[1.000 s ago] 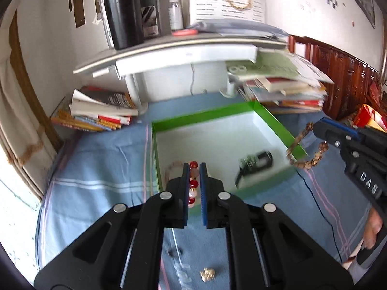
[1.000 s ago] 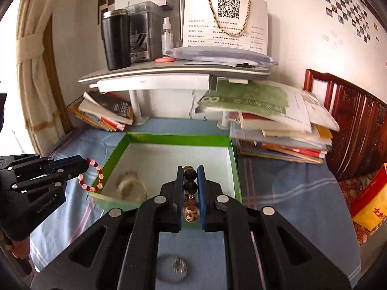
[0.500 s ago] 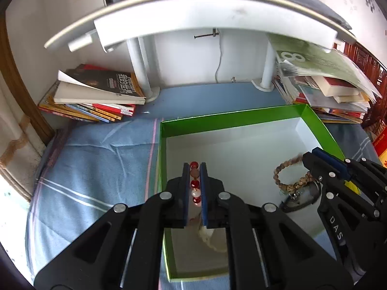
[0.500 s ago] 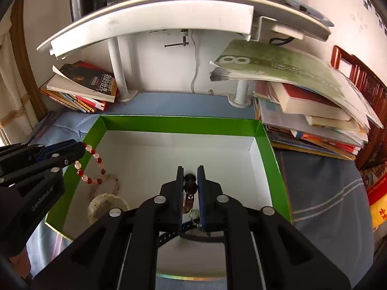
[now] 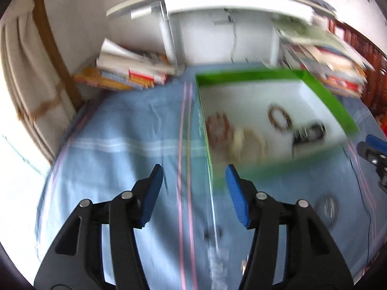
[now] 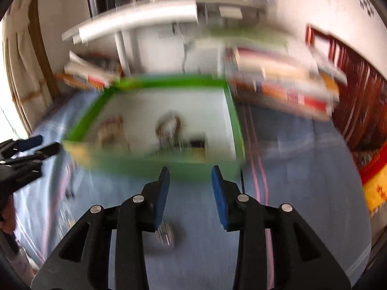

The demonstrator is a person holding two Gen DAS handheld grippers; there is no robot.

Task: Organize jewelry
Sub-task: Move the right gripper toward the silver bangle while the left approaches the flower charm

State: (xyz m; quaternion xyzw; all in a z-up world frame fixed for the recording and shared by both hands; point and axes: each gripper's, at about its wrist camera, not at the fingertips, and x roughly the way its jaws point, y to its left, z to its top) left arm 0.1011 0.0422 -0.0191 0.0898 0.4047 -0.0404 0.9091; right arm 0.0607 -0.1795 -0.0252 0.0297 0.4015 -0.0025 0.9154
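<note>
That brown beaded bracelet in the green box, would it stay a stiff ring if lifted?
Probably not: the brown beaded bracelet looks like separate strung beads, so it would likely droop. It seems light. Lying flat in the green box, it shouldn't roll.

— What covers the surface in front?

— A light blue cloth (image 5: 125,130) with pale white bands and thin pink stripes, lightly creased.

— And behind it?

— A white raised shelf (image 5: 217,0) on a slim white post (image 5: 168,38), against a white wall (image 5: 79,17). Stacks of books (image 5: 130,70) lie under its left end, and a bigger, blurred pile of books and papers (image 6: 283,82) sits to the right.

— The edges of the room?

— A cream curtain (image 5: 26,77) hangs at the far left beside a brown wooden strip (image 5: 55,55), with bright daylight there. Dark red carved wooden furniture (image 6: 358,91) stands at the right.
</note>
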